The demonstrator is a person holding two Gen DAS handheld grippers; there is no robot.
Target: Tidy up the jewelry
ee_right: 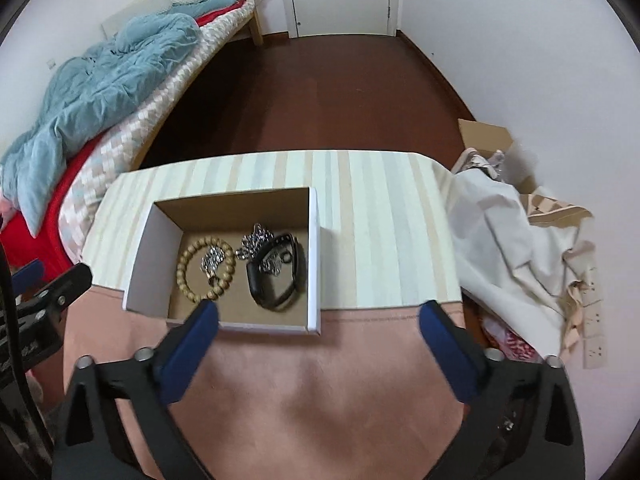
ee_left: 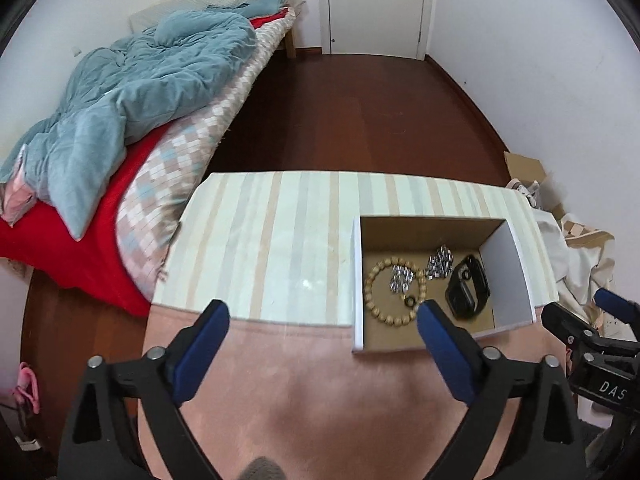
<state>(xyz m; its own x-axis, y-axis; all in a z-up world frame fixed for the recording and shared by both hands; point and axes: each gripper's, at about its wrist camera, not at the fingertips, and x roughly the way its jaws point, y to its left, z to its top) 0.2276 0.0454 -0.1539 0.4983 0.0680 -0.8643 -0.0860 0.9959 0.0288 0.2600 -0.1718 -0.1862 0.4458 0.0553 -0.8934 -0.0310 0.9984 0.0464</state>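
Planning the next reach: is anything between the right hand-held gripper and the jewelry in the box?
Nothing visible. The cardboard box is open-topped, and the right hand-held gripper, jaws wide and empty, hovers over its near edge, with the bead bracelet and black watch uncovered.

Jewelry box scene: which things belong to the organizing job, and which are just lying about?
Part of the job:
- cardboard box
- wooden bead bracelet
- silver chains
- black watch
- left gripper, right gripper, both open and empty

Lying about:
- blue quilt
- white cloth heap
- brown carton
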